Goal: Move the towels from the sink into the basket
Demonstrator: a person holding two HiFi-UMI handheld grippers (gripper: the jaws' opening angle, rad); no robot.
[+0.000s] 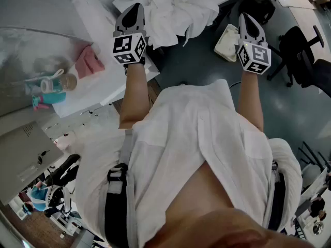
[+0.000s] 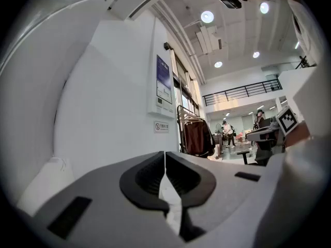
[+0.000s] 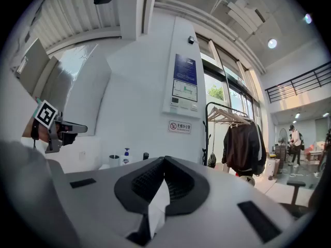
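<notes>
Closest in, filling the head view from 6 o'clock upward, is the person's white shirt (image 1: 196, 133), with both bare forearms reaching straight ahead toward 12 o'clock. The left claw (image 1: 134, 9) sits at about 11 o'clock and the right claw (image 1: 244, 18) at about 1 o'clock. Each is held level, probably a carrying pose kept clear of the clutter below. Both are clenched. In each gripper view the dark tips meet, and only a pale sliver shows in the gap behind them, which I cannot call a towel, so I judge that neither claw is grasping anything. Under the left forearm, toward 9 o'clock, a white desk (image 1: 93, 89) carries a small bottle (image 1: 58, 81) and a pink towel (image 1: 89, 62) lying crumpled by its far edge. Beyond that, at 10 o'clock, a grey glossy surface (image 1: 31, 40) may be the sink, though I cannot be sure. The main heap of white towels (image 1: 178, 9) lies at 12 o'clock, just beyond the left claw's tips and within easy reach. On the dark floor beside the right claw sits a pale container (image 1: 226, 43), possibly the basket. Well apart at 3 o'clock stands an office chair (image 1: 300, 50). No towel looks lifted yet, so the task seems barely begun.
</notes>
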